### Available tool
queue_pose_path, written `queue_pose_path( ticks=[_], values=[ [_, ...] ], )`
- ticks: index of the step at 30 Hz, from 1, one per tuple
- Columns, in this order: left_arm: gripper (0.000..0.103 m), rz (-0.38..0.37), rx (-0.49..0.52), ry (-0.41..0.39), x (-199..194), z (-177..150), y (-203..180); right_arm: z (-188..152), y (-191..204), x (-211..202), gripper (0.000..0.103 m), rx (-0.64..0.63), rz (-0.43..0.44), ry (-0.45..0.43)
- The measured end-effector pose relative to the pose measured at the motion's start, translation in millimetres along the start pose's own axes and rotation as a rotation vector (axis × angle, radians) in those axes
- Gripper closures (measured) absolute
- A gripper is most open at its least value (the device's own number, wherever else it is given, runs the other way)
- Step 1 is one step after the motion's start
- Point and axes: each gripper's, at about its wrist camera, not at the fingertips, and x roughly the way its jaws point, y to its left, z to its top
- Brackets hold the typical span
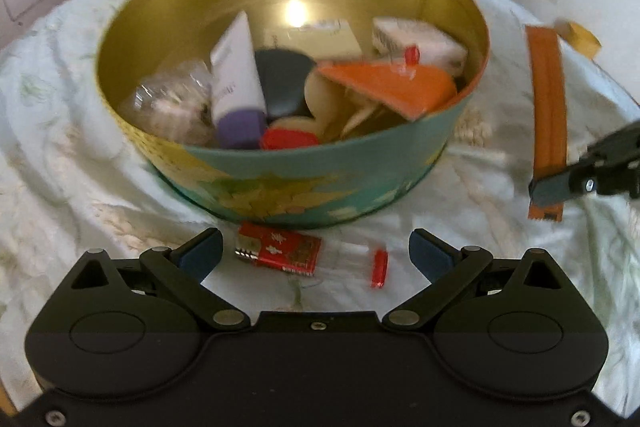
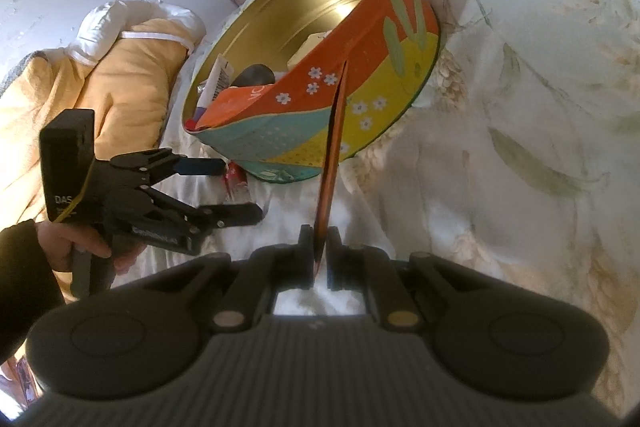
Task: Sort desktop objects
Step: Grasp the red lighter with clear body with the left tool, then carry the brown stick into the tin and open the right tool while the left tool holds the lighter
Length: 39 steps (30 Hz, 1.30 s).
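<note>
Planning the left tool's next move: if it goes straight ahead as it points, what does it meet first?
Probably the red packet lying between the open left tool and the tin; depth is unclear.

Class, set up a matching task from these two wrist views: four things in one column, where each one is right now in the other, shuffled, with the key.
Things
1. orange strip
2. purple-capped tube
3. red packet
4. left gripper

Places
A. inside the round tin
B. on the cloth in front of the tin
C. clamped in the right gripper
D. open above the red packet

Pairs: 1-C, 2-A, 3-B, 4-D
</note>
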Motion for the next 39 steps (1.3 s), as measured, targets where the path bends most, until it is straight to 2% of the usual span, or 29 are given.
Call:
queue_pose_path(
  ticks=[3, 4, 5, 10, 15, 21, 26, 30, 34, 39],
  values=[
    [0.009, -0.006, 0.029, 0.027, 9, -3, -1, 0, -1, 2, 0.094, -0.003, 0.002, 0.0],
    [0.019, -0.004, 0.033, 0.02, 9, -5, -3, 1, -1, 2, 0.094, -0.004, 0.001, -0.003],
    [0.021, -0.004, 0.029, 0.009, 7, -7, -4, 1, 0, 1, 0.094, -0.007, 0.001, -0.01],
    [0.022, 0.027, -0.006, -0.029, -8, -18, -18, 1, 0, -1, 0.096, -0.001, 0.024, -0.012],
    [0.022, 0.058, -0.161, -0.057, -37, -38, -30, -1, -1, -7, 0.097, 0.016, 0.029, -0.021],
    [0.022, 0.117, -0.353, -0.039, -70, -71, -45, -6, 2, -21, 0.098, 0.034, 0.026, -0.038],
    [0.022, 0.18, -0.447, -0.059, -95, -96, -61, -14, 15, -32, 0.098, -0.03, -0.037, -0.04],
    [0.022, 0.226, -0.513, -0.063, -96, -110, -70, -23, 31, -35, 0.098, -0.133, -0.147, -0.033],
    [0.022, 0.245, -0.596, -0.089, -98, -130, -70, -36, 47, -38, 0.098, -0.216, -0.217, -0.011],
    [0.022, 0.272, -0.617, -0.114, -101, -144, -71, -54, 65, -40, 0.098, -0.302, -0.281, -0.015]
  ],
)
